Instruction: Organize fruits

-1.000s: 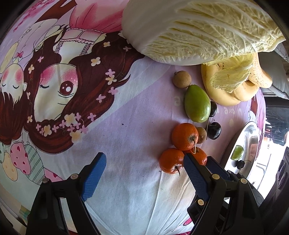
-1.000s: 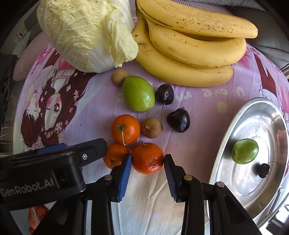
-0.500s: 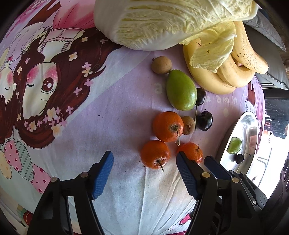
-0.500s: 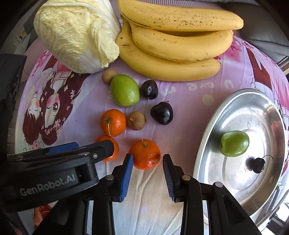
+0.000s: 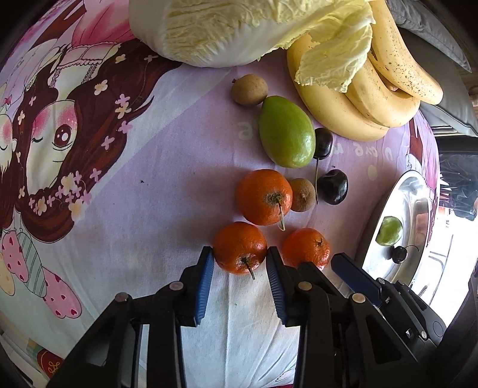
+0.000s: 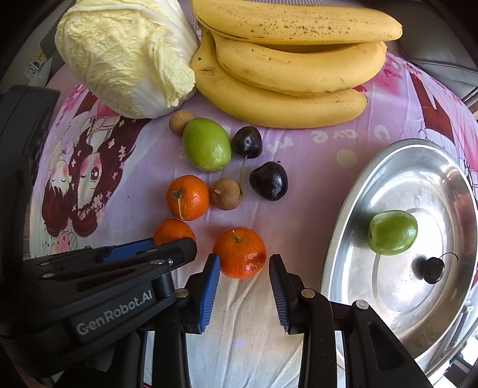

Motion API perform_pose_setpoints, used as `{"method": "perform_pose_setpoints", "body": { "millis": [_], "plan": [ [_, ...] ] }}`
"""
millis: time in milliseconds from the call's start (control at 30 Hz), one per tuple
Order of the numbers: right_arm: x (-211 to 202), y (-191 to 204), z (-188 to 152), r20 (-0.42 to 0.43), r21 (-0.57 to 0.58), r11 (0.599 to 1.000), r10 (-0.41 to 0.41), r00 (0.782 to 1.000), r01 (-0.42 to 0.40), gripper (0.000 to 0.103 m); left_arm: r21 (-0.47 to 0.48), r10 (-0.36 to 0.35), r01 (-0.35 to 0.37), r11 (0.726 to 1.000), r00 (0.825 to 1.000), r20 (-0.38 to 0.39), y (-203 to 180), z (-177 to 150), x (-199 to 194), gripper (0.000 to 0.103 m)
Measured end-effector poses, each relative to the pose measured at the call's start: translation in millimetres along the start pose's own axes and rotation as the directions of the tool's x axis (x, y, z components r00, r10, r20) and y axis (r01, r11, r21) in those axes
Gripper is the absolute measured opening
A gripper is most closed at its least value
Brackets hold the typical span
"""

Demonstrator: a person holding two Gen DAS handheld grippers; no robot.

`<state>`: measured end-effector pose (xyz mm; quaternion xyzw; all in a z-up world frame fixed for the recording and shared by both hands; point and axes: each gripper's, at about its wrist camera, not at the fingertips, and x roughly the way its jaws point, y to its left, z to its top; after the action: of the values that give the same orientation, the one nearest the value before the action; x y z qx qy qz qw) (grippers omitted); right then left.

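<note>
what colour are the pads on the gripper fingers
Blue, ribbed pads on black fingers; clearest in the right wrist view, either side of a small orange fruit.

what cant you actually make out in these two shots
- Right wrist view: the left tangerine is half hidden by the left hand-held gripper, whose jaws are closing.
- Both views: napa cabbage and bananas are cut off by the top edge.
- Left wrist view: the steel tray is cut by the lens rim.

Both wrist views: close, downward, sharing tangerines (image 5: 240, 247).
</note>
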<state>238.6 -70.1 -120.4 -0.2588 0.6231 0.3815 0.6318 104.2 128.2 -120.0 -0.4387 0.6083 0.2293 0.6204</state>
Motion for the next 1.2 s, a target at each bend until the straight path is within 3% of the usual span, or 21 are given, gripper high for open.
{"method": "perform_pose_setpoints", "body": {
  "millis": [267,633,1200],
  "plan": [
    [4.8,17.6,5.1,-0.004,-0.011,1.000,-0.009,1.000,0.009,0.039,-0.041,0.019,-0.019,0.999,1.000,0.015,8.6,3.8,2.3,0.037],
    [10.0,31.7,17.0,-0.009,-0.011,1.000,-0.020,1.000,0.020,0.044,-0.054,-0.014,0.015,0.998,1.000,0.006,-5.9,8.6,22.4,0.038],
    [26.6,23.6,24.1,-0.033,-0.005,1.000,-0.025,0.999,0.025,0.045,-0.064,-0.016,0.015,0.998,1.000,-0.012,-17.0,31.6,55.9,0.039]
  ]
}}
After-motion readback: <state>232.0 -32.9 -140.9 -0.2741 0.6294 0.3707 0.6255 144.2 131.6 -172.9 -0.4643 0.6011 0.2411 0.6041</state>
